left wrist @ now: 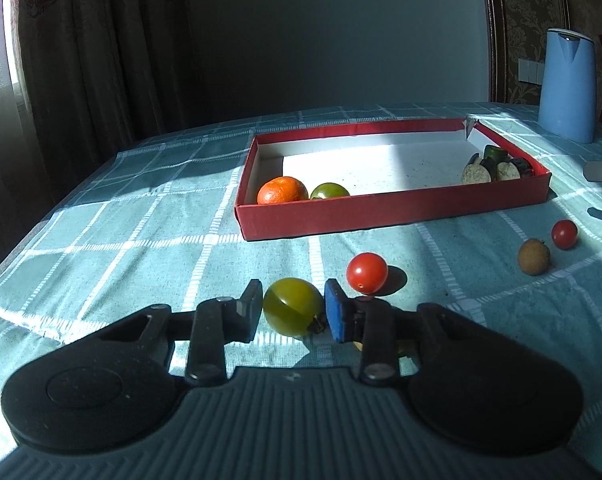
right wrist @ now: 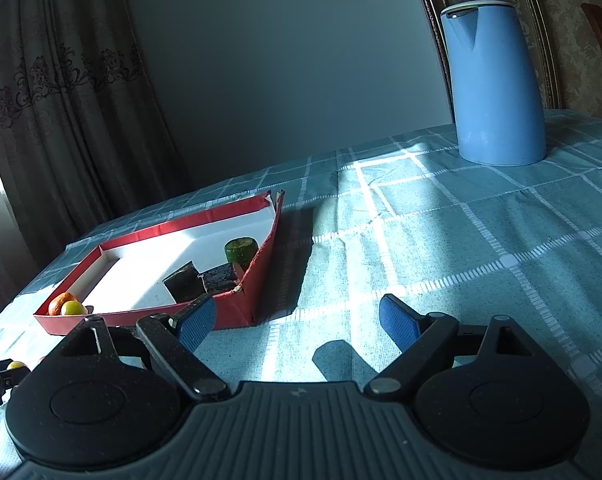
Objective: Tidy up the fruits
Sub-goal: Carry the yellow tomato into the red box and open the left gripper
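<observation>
Judging by the orange [left wrist: 282, 190] and green fruit [left wrist: 329, 191] already placed in the red box [left wrist: 393, 208], the green tomato [left wrist: 293, 312] is gripped by the left gripper [left wrist: 293, 310] on the tablecloth [left wrist: 141, 240], while three small fruits are left outside and the right gripper [right wrist: 297, 320] is held open, empty.

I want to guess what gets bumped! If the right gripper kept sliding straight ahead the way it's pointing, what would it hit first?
Probably nothing close by. The right gripper is open over bare checked tablecloth. The red box sits off to its left and the blue kettle far ahead to the right; depth is hard to judge.
</observation>
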Tool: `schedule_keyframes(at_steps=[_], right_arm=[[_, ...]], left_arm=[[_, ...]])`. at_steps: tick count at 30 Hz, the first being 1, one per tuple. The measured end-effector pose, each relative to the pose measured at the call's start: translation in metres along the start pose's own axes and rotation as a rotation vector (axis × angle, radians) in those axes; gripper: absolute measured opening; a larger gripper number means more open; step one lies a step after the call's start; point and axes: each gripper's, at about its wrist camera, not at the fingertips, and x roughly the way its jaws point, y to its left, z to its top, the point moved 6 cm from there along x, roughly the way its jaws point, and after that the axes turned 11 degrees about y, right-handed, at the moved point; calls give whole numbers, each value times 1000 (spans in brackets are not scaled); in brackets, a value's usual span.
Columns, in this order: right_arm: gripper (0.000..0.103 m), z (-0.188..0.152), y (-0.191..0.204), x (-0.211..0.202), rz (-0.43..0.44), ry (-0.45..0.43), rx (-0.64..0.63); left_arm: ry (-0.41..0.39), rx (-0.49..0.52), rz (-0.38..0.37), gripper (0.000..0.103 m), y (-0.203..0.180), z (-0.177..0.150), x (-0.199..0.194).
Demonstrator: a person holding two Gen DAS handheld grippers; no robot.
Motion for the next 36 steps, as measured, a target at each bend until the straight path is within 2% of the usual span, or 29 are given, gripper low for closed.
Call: schedule_keyframes(at_steps=[8, 14, 17, 22, 25, 30, 36], right_arm=[[89, -2, 10, -7, -32, -29, -38], [90, -16, 43, -4, -69, 36, -131], [95, -24, 61, 0, -99, 74, -188], [95, -28, 75, 2, -90, 69, -234], [95, -27, 73, 0, -63, 54, -221], [95, -23, 58, -8, 7, 14, -122], [95, -22, 52, -6, 26, 23, -83]], left_arm=[[-1, -70, 47, 31, 10, 2, -3], [-21, -97, 73, 31, 14, 8, -12], [-36, -104, 76, 31, 13, 16, -16], [-63, -94, 78, 31, 8, 31, -21], [-76, -80, 86, 31, 3, 41, -22], [-86, -76, 89, 31, -1, 55, -19], [-82, -88, 81, 31, 2, 78, -7]])
